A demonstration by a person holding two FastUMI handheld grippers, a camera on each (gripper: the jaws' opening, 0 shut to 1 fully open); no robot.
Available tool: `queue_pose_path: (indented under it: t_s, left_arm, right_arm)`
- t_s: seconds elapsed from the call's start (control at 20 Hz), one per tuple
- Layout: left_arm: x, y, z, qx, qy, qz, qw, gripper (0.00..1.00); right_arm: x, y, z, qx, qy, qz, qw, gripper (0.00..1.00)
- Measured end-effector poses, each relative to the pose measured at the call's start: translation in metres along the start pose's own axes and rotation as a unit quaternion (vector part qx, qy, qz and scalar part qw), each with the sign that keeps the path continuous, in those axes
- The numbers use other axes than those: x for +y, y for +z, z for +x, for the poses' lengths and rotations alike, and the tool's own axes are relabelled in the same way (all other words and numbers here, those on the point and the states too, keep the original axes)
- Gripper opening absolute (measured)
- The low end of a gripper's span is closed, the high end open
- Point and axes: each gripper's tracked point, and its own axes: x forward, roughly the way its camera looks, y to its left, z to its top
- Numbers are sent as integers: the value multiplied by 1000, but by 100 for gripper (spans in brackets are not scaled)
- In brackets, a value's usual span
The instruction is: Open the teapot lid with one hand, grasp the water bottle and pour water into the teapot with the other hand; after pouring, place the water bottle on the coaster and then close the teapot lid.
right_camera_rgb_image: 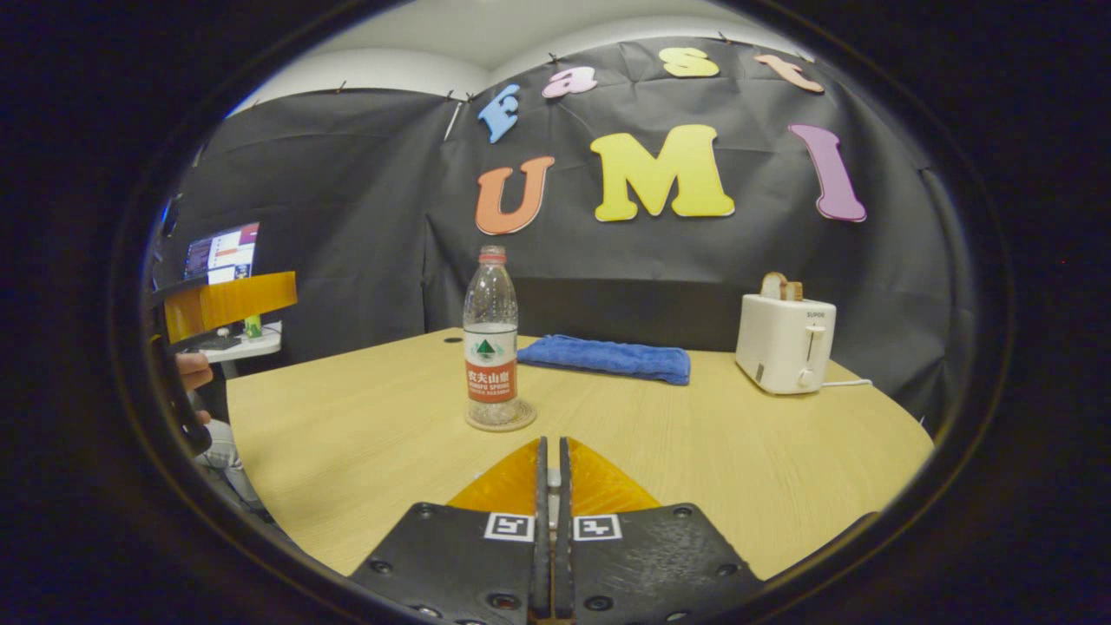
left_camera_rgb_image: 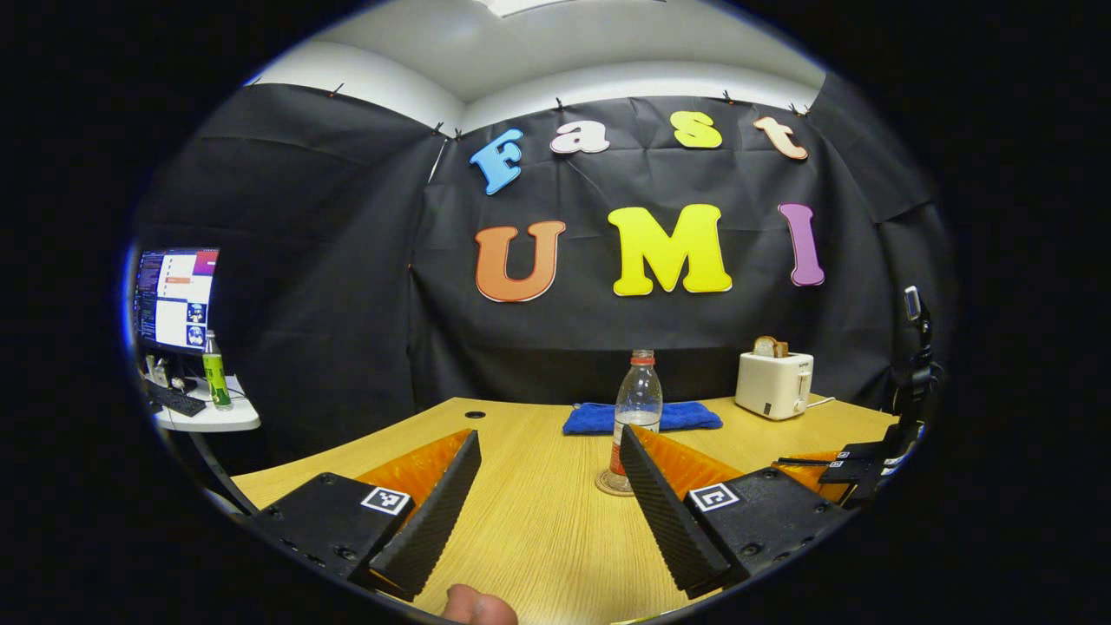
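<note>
Worktop (right_camera_rgb_image: 347, 434) wood-grain, carrying everything. Toaster (right_camera_rgb_image: 785, 343) back right with bread in the slots, blue towel (right_camera_rgb_image: 608, 358) folded along the back edge. Water bottle (right_camera_rgb_image: 490, 334) upright on coaster (right_camera_rgb_image: 521, 421), mid-worktop, capped. Left gripper (left_camera_rgb_image: 547, 495) low over near edge, jaws wide apart, empty. Right gripper (right_camera_rgb_image: 552, 469) jaws closed together, gripping nothing.

The left gripper (left_camera_rgb_image: 547, 486) hovers level with its fingers (left_camera_rgb_image: 434, 512) spread wide and nothing between them; a fingertip of the holding hand (left_camera_rgb_image: 477, 606) shows below it; the right gripper (right_camera_rgb_image: 552, 486) is level, its fingers pressed together, holding nothing.
</note>
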Motion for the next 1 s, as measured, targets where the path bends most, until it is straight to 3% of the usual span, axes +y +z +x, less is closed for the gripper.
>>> queue_pose_path:
  t_s: [0.1, 0.2, 0.35, 0.4, 0.65, 0.75, 1.0]
  left_arm:
    - [-8, 0, -2, 8, -2, -3, 1000, 100]
    - [-18, -1, -4, 16, -6, -9, 1000, 100]
    - [-47, 9, -9, 14, -33, -18, 999, 100]
    - [-52, 16, -11, 4, -39, -15, 999, 100]
    - [-74, 21, -24, -2, -42, 28, 999, 100]
    - [-94, 27, -35, -13, -63, 38, 997, 100]
    - [-103, 39, -48, -26, -66, 48, 996, 98]
  right_arm:
    - [0, 9, -6, -16, -3, -1, 1000, 8]
    - [-2, 30, -21, -43, -13, -5, 999, 44]
    - [-24, 69, -58, -87, -64, -5, 994, 94]
    - [-31, 84, -74, -103, -80, -9, 991, 98]
    - [-55, 132, -159, -149, -177, -51, 971, 97]
    - [-52, 134, -179, -155, -192, -42, 968, 97]
    - [-63, 130, -202, -147, -228, -19, 962, 97]
